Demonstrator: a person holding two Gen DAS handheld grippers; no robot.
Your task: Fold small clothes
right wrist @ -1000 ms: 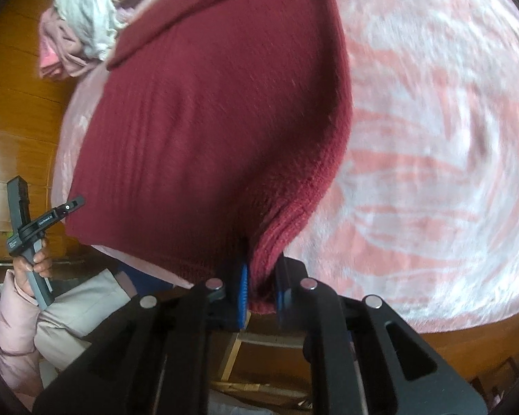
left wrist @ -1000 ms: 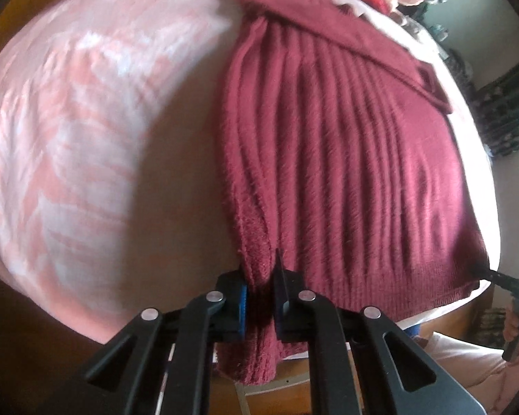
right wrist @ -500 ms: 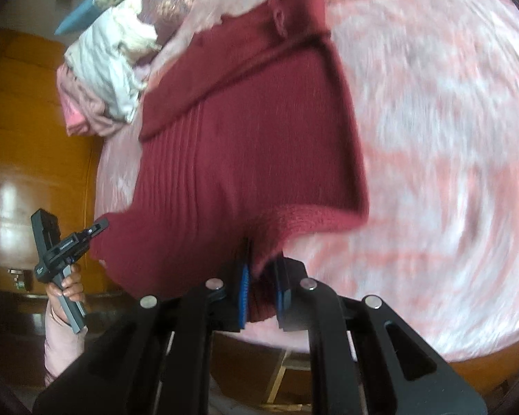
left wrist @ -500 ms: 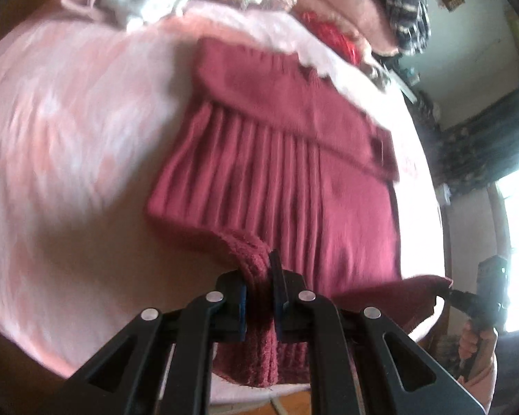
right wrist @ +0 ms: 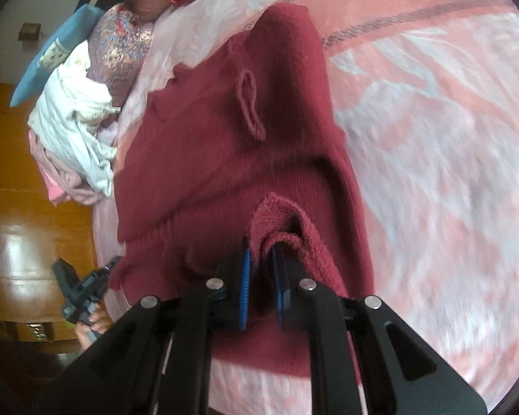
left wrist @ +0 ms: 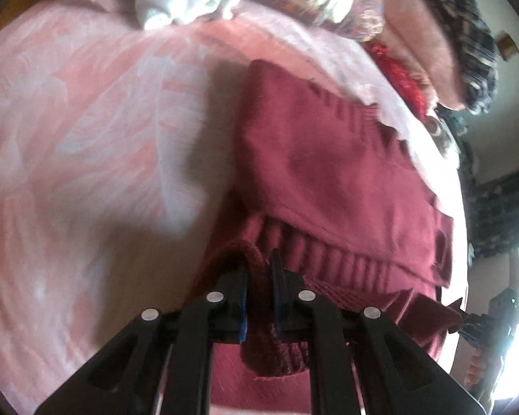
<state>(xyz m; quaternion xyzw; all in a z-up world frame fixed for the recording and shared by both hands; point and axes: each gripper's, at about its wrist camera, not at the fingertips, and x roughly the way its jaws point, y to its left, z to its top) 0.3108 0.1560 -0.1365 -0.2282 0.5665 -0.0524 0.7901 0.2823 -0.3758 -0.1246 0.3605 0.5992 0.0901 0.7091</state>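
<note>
Two corners of the maroon knit sweater [left wrist: 328,173] hem are pinched, one in your left tool [left wrist: 259,297], one in your right tool [right wrist: 261,287], so the hem can travel level over the pink blanket [right wrist: 432,138].

Soft daylight fills both views, with a blown-out glare far right of the left gripper's fingers [left wrist: 240,297]. Motion blur smears the blanket [right wrist: 449,173] beyond them. Fisheye edges bend darkly.
</note>
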